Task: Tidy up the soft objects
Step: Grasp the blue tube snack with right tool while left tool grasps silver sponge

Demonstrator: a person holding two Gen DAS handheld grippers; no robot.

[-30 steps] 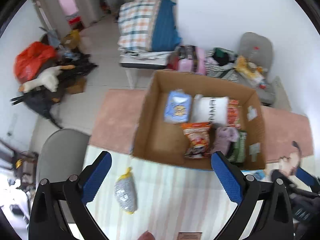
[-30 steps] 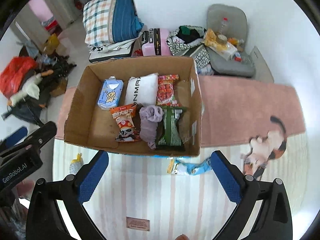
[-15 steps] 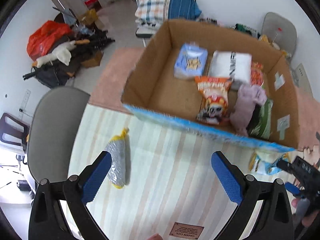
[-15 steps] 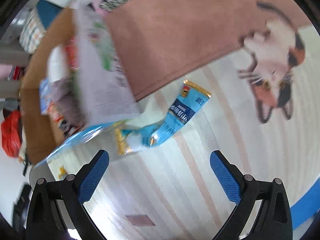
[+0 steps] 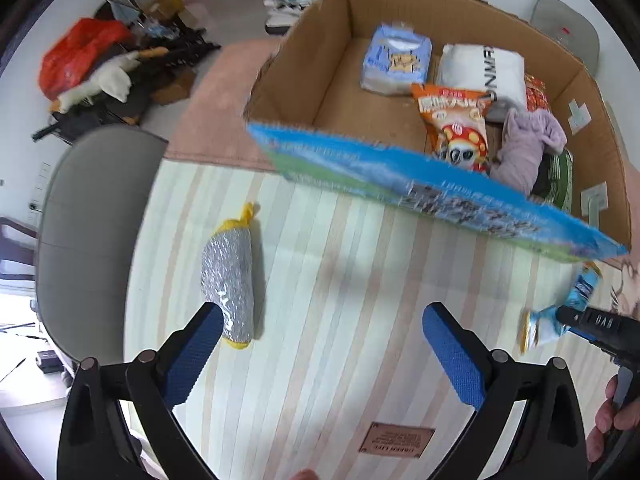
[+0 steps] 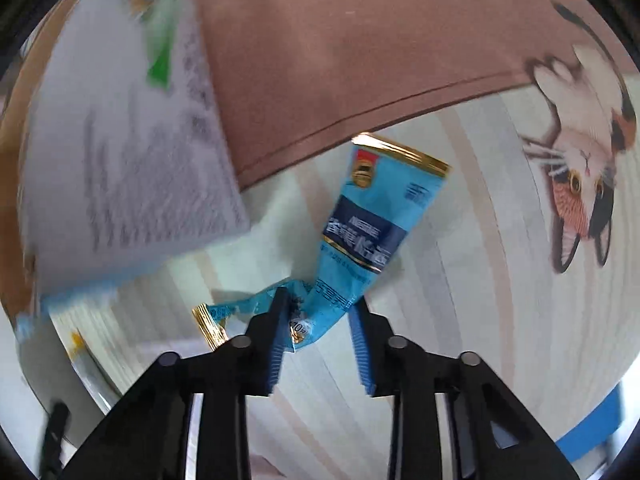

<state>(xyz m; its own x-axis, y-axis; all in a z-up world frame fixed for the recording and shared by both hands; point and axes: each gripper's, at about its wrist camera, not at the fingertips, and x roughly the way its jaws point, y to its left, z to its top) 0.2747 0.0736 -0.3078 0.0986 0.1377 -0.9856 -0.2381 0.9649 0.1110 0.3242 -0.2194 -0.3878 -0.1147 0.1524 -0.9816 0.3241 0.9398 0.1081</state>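
Note:
A cardboard box point(image 5: 320, 76) stands on the striped mat and holds snack bags, a white pouch and a lilac cloth point(image 5: 524, 148). A silver bundle with yellow ends point(image 5: 230, 276) lies on the mat just ahead of my left gripper point(image 5: 320, 336), which is open and empty. My right gripper point(image 6: 320, 304) has closed in around the bent middle of a blue sachet point(image 6: 372, 224) lying on the mat; the fingers point(image 6: 280, 312) touch or nearly touch it. The sachet also shows in the left wrist view point(image 5: 560, 312), beside the right gripper point(image 5: 592, 322).
A grey chair point(image 5: 92, 232) stands left of the table. A pink rug point(image 6: 340, 60) with a cat picture point(image 6: 580, 168) lies beyond the mat. Clutter point(image 5: 104, 76) is piled on the floor at far left. A brown label point(image 5: 396, 440) is stuck on the mat.
My right gripper has dropped to the blue sachet and narrowed its fingers around it. My left gripper has moved down and forward toward the silver bundle, still open.

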